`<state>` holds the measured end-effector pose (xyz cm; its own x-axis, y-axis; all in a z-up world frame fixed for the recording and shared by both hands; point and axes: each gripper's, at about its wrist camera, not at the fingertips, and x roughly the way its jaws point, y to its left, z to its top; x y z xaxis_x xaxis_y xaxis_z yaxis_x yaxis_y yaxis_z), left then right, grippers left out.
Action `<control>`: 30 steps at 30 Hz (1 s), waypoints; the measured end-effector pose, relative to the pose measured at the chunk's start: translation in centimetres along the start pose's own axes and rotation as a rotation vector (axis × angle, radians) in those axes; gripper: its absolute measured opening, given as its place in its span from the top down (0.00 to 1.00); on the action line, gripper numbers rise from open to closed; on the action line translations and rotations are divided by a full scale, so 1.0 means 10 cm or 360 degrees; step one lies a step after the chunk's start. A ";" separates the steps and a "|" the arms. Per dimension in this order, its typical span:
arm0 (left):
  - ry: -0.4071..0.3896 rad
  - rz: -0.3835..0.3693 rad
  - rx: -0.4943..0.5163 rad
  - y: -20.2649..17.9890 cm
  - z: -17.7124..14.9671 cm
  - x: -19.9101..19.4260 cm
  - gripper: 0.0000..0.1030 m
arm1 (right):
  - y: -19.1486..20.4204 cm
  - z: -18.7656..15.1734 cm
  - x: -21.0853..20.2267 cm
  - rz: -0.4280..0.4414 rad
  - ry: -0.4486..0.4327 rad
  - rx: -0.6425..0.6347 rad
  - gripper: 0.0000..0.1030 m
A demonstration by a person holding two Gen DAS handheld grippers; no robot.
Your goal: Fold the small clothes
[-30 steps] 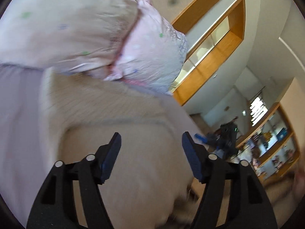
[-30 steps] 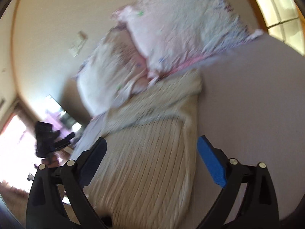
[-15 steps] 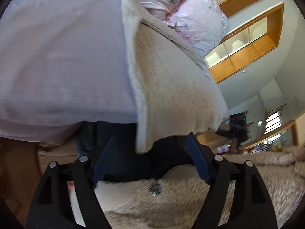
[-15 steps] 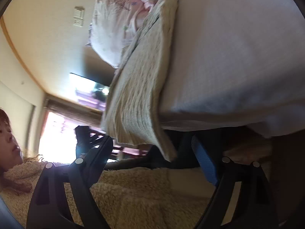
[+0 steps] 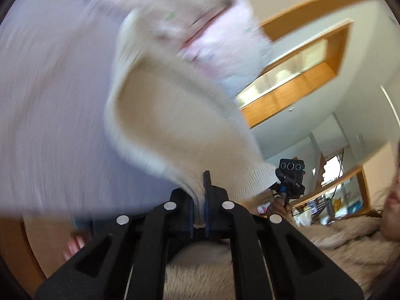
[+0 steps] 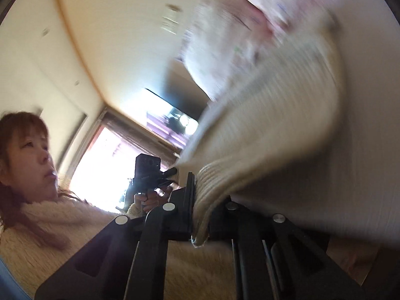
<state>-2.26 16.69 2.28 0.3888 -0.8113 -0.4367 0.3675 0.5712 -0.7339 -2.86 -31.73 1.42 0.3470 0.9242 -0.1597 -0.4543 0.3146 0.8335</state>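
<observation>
A cream ribbed knit garment [image 5: 175, 115] lies on a pale lilac bed [image 5: 50, 115], and its near hem is lifted off the bed's edge. My left gripper [image 5: 198, 200] is shut on one corner of that hem. My right gripper [image 6: 200, 200] is shut on the other corner of the knit garment [image 6: 270, 125]. The garment bows up between the grippers and the bed [image 6: 362, 150]. Each gripper shows in the other's view, the right gripper [image 5: 290, 180] and the left gripper [image 6: 150, 172]. Both views are blurred by motion.
Pink and white floral pillows [image 5: 225, 32] lie at the far end of the bed, touching the garment's far edge. The person [image 6: 32, 150] in a fluffy cream sweater stands close behind the grippers. The bed's wooden frame [image 5: 15, 250] shows below the mattress edge.
Both grippers were open near the garment's hanging hem half a second ago. Now both are shut on the hem and have lifted it up off the bed's edge.
</observation>
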 end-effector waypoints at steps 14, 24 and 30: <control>-0.0434 0.0483 -0.0086 0.61 2.38 0.91 0.49 | -1.10 2.32 0.72 -0.1148 -0.0557 0.0480 0.24; -0.0188 0.0532 -0.0241 1.12 2.03 0.97 0.27 | -1.08 2.25 0.82 -0.1228 -0.0465 0.0295 0.16; -0.0147 0.0570 -0.0239 1.11 1.99 1.19 0.28 | -0.98 2.07 0.52 -0.0710 -0.0719 0.0203 0.08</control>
<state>23.21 15.88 -0.73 0.5468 -0.5454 -0.6352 0.0699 0.7858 -0.6145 20.37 -34.48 3.41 0.8036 0.5196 -0.2902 -0.0952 0.5935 0.7992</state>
